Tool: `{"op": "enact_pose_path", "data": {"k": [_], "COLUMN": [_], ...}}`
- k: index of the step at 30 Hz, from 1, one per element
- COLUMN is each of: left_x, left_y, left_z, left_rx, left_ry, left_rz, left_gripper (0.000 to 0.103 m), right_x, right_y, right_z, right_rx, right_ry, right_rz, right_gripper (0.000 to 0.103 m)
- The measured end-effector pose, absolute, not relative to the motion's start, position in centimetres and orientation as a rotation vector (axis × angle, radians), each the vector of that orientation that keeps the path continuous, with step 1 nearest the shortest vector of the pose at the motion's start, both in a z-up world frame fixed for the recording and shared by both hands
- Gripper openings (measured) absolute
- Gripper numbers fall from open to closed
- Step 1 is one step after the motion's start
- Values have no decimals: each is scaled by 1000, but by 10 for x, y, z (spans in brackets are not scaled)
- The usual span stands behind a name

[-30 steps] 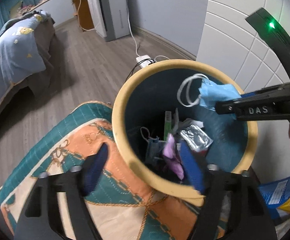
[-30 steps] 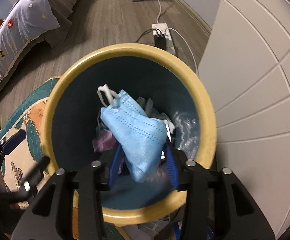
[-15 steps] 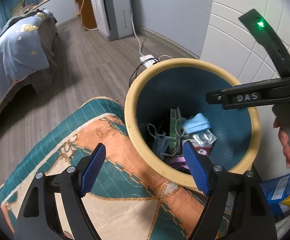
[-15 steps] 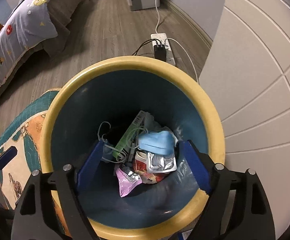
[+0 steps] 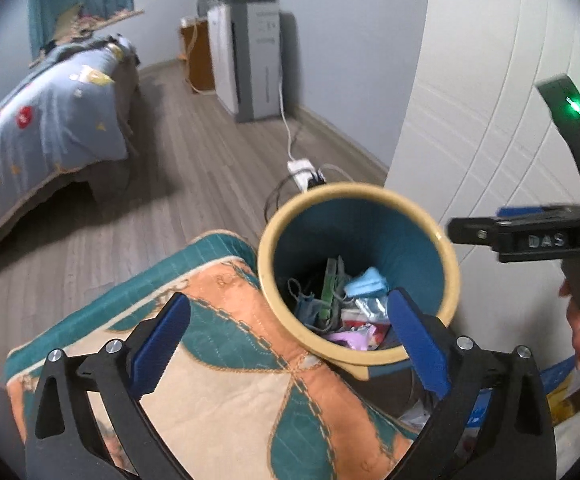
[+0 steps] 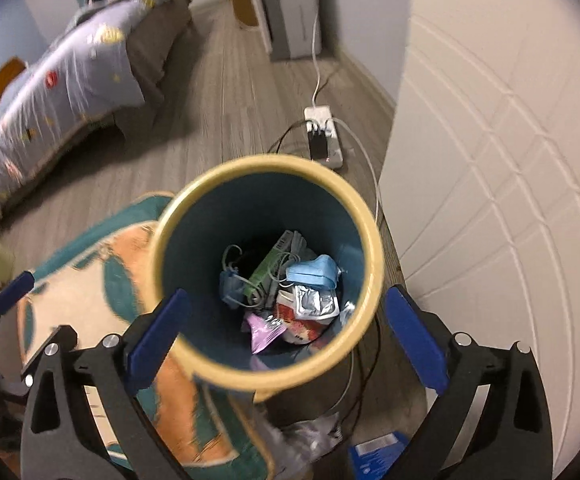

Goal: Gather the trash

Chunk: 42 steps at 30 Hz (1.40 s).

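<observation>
A round bin with a yellow rim (image 5: 268,276) (image 6: 373,248) and teal inside stands on the floor by a white door. Inside it lie a light blue face mask (image 5: 367,282) (image 6: 313,272), a silver wrapper (image 6: 315,302), a purple wrapper (image 6: 264,330), a green pack (image 6: 268,268) and other scraps. My left gripper (image 5: 288,344) is open and empty above the bin's near rim. My right gripper (image 6: 286,340) is open and empty above the bin; its body shows at the right of the left wrist view (image 5: 529,236).
A patterned teal and orange rug (image 5: 218,380) (image 6: 122,280) lies left of the bin. A power strip with cables (image 5: 303,170) (image 6: 323,136) lies behind it. A bed (image 5: 38,108) stands far left, a grey appliance (image 5: 250,60) at the back. A blue packet (image 6: 373,456) lies by the bin's base.
My right gripper opened and let the blue mask fall into the bin. Both grippers have since risen and drawn back from the bin.
</observation>
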<state>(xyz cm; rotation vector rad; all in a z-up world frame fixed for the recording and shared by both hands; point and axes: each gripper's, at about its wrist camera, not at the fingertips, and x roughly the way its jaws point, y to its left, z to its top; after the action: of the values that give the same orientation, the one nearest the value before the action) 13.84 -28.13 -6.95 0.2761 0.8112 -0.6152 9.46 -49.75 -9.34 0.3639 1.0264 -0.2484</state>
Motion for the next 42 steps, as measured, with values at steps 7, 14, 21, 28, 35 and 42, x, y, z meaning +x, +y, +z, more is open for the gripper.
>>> {"op": "enact_pose_path", "data": {"k": [7,14,21,28,35,42], "left_x": [98,88,96,96,96,94], "left_y": [-259,-252,-252,-256,-249,-247], "left_z": [-32,-31,-42,-46,-45,-43], "left_rx": [202,136,137,202,196,197], "left_ry": [762,785,796,794,797,792], "left_rz": [-597,-522,-535,-545,-550,-552], "left_gripper": [98,98,98,98,98,98], "right_x": [43,31,41,34,38,37], "right_y": [-494,-483,-478,-474,-470,-466], "right_z": [-63,-65,-76,-67,-77,-73], "right_rx": [362,325,230,230,194,169], "right_ry": [963,944,960,904,937,938], "right_rz": [-324,-371,-379,-351,-358,-364], "right_gripper": [97,97,97,97,97,97]}}
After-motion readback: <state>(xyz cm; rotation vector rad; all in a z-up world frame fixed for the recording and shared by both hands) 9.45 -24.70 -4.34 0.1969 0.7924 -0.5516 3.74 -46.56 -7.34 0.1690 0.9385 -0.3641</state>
